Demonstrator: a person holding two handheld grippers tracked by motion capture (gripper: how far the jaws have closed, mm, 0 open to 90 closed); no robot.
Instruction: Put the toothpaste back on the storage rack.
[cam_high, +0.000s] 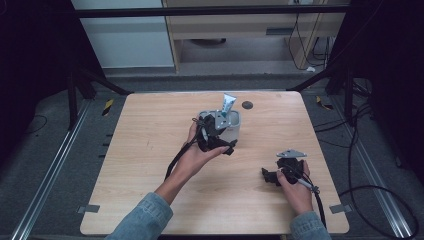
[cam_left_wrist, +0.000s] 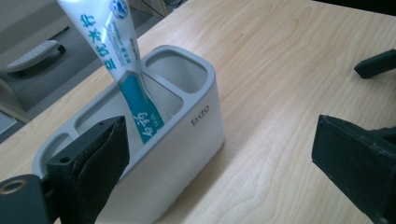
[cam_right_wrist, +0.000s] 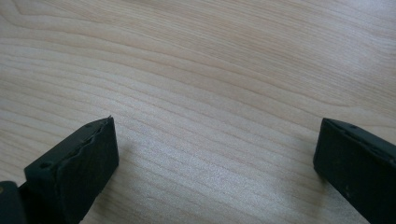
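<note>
My left tool (cam_left_wrist: 219, 154) sits with its jaws spread wide, gripping nothing, just beside the white holder (cam_left_wrist: 187, 135) on the bench (cam_high: 150, 150). A toothpaste tube (cam_left_wrist: 126, 70) stands tilted in the holder's middle compartment. My right tool (cam_right_wrist: 215, 158) rests well apart over bare wood, jaws also spread and empty.

Toothpaste tube (cam_left_wrist: 126, 70) top cut off
</note>
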